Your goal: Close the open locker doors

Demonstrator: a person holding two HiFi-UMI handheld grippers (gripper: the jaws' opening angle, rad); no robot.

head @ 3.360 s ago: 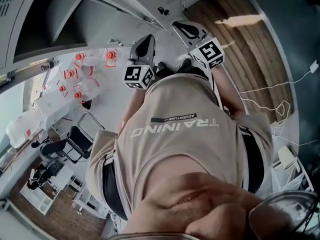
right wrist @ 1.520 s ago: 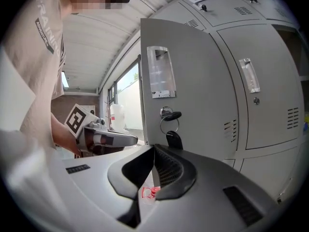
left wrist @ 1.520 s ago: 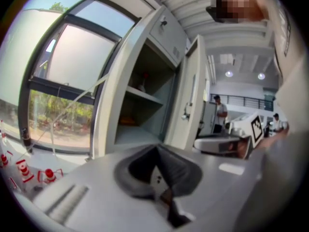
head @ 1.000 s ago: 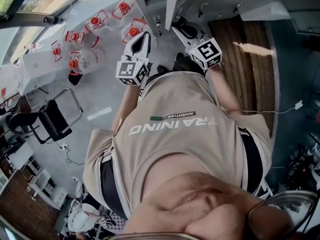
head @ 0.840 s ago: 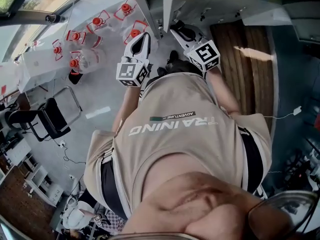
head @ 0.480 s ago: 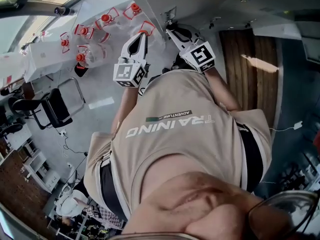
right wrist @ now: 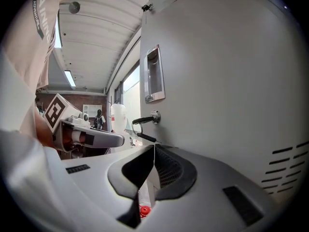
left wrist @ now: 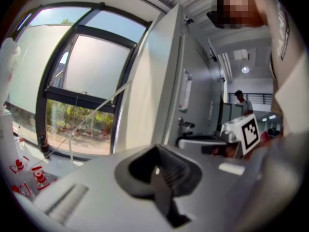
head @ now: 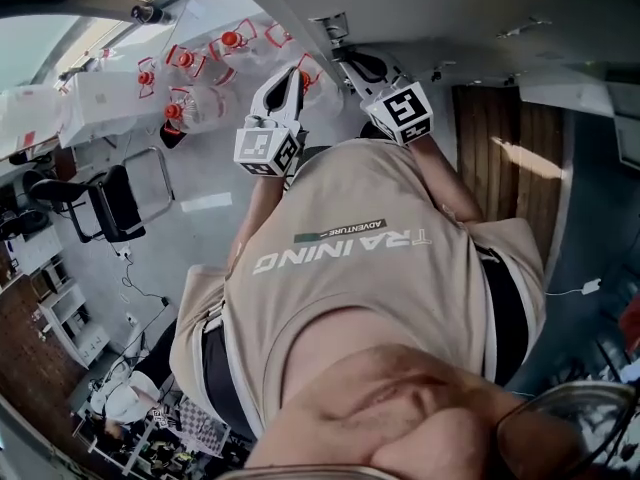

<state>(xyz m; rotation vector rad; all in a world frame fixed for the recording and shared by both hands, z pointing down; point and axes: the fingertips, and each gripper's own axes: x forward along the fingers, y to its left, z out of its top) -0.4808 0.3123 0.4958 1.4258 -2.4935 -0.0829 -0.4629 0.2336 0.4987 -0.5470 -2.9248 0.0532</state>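
Observation:
The grey locker door [right wrist: 217,81] stands close on the right of my right gripper [right wrist: 153,153], whose jaws are shut and empty. The door carries a recessed label holder [right wrist: 152,74] and a black latch handle [right wrist: 144,122]. In the left gripper view the same door [left wrist: 166,86] is seen edge-on, straight ahead of my shut left gripper [left wrist: 154,170]. From the head view, the left gripper [head: 288,76] and the right gripper [head: 348,60] sit side by side just below the door's edge [head: 285,23]. I cannot tell whether either one touches the door.
Several water bottles with red caps [head: 190,108] lie on the grey floor to the left. A black chair [head: 110,208] stands further left. A strip of wooden floor [head: 500,138] runs at the right. A large window [left wrist: 72,76] lies beyond the door.
The door's edge has swung leftward across the head view and now slants over both grippers. The grippers have risen a little and stayed close together under it, both still shut.

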